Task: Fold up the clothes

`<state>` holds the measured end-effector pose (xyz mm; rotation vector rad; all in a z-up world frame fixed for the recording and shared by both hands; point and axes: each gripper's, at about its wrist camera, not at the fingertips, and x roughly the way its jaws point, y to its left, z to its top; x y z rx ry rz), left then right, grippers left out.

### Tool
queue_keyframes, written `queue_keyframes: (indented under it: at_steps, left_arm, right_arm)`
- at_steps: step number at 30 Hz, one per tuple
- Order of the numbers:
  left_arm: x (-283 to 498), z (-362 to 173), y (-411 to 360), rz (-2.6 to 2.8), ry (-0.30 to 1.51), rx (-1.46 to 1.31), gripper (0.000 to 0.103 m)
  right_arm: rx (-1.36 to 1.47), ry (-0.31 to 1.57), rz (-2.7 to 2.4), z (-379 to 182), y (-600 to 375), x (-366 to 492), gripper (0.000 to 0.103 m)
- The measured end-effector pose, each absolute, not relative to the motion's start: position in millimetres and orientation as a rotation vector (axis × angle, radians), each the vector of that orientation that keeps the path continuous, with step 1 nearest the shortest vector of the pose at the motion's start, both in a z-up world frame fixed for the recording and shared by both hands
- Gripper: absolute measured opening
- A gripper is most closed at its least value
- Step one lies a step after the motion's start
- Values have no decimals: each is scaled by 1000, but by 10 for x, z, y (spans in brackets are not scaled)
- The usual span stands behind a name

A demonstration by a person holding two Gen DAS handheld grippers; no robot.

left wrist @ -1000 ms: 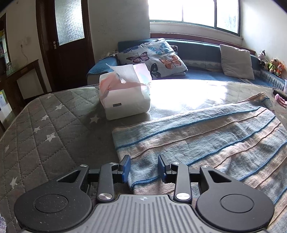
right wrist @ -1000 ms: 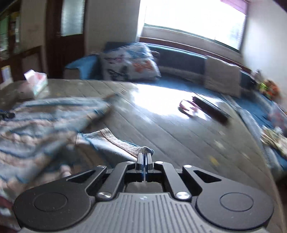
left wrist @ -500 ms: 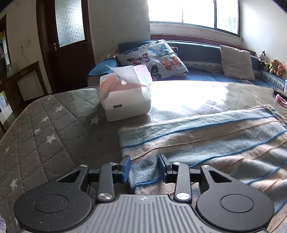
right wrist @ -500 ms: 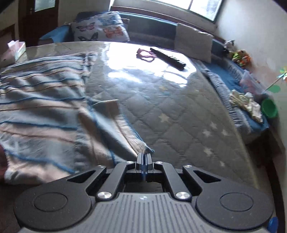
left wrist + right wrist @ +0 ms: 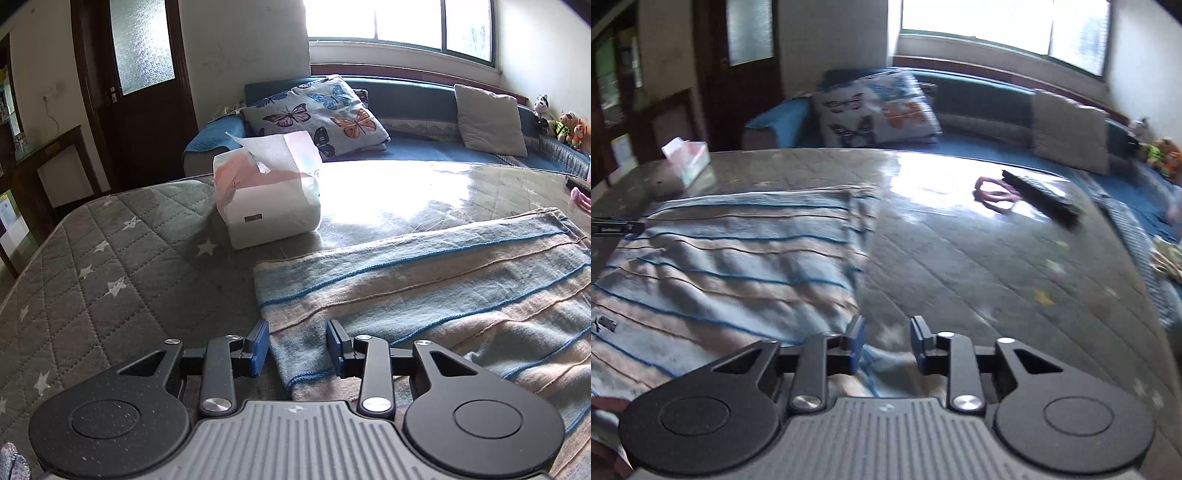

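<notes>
The right gripper [image 5: 884,343] has just been opening, and its jaws now stand apart with nothing pinched between them; the edge of the striped garment [image 5: 738,258] lies just under and beside its left finger, let go so the fold can settle. The left gripper [image 5: 297,347] is also released, its jaws wide on either side of the garment's near corner without pressing it, probably placed to steady or retake that corner. The garment lies spread and fairly flat on the quilted grey cover [image 5: 110,280], clear of the tissue pack [image 5: 269,206], which gives room for the next fold.
</notes>
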<state>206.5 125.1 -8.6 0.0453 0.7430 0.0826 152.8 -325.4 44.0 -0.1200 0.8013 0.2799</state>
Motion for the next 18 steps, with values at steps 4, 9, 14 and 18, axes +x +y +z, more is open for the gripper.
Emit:
queue_keyframes:
  at_steps: [4,9,14,18]
  left_arm:
    - [2158,-57,1289,91,747,33,38]
    - [2268,-52,1329,105,748,28,39]
    - [2325,-43,1388,119,736,-13,39]
    - [2289,-9,1468,144,715,-26,36]
  right_arm:
    - [-122,811,334,341,-3025,1967,43]
    - [-112,790,320,215,-2922,2454,51]
    - [-64,779,305,133,-2915,2806,51]
    - [-75,773,301,73,-2843,3024,51]
